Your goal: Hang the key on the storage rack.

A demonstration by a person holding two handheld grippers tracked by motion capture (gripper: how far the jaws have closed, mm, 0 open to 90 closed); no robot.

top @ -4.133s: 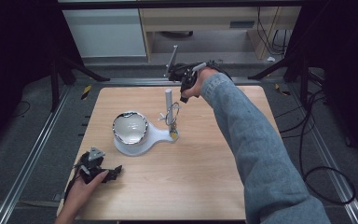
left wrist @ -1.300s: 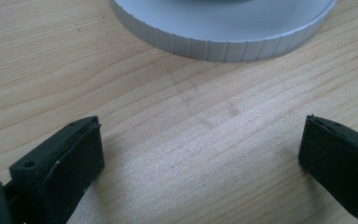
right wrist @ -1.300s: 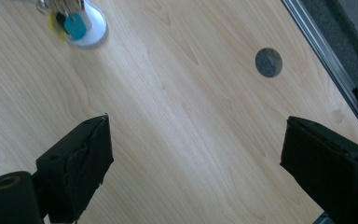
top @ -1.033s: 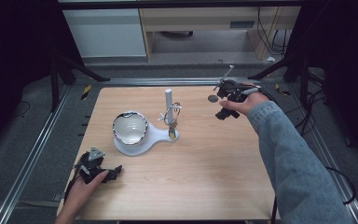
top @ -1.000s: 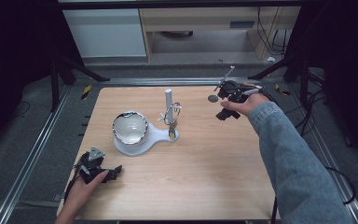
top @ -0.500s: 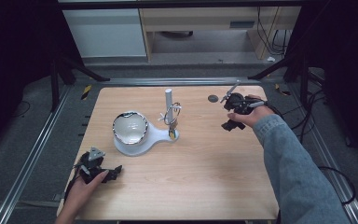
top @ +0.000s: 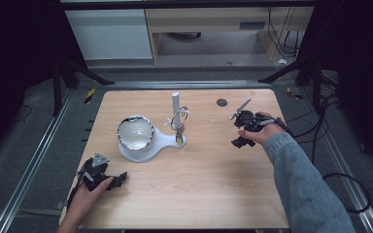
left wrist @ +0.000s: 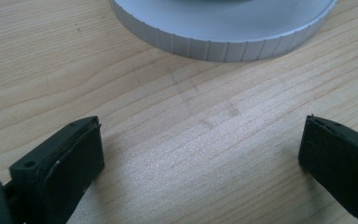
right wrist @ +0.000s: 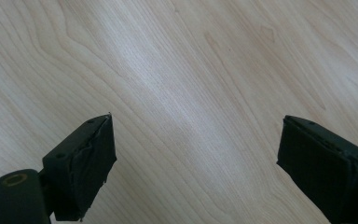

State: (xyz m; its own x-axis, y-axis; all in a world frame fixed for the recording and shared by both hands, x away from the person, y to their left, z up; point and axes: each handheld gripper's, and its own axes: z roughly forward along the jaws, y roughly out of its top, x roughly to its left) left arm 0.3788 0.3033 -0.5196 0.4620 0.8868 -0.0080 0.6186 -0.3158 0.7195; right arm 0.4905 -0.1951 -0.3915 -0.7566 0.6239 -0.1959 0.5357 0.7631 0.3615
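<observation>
A white stand (top: 162,142) sits left of the table's middle and carries a silver-rimmed bowl (top: 135,132). From its upright white post (top: 176,100) hangs a metal ring (top: 179,119). My right gripper (top: 238,141) is low over bare wood to the right of the stand, with its jaws wide apart and nothing between them (right wrist: 196,135). At the near left corner my left gripper (top: 118,178) rests open, also with nothing in it (left wrist: 200,135). Its jaws point at the ribbed edge of the stand's round base (left wrist: 223,39).
A small dark disc (top: 222,102) lies on the wooden table (top: 209,194) behind my right hand. Metal rails run along both sides of the table. Cables trail on the floor at the right, and cabinets stand beyond the far edge.
My right hand has come from beside the dark disc toward the near side and sunk closer to the table, jaws still apart. My left hand has stayed where it was.
</observation>
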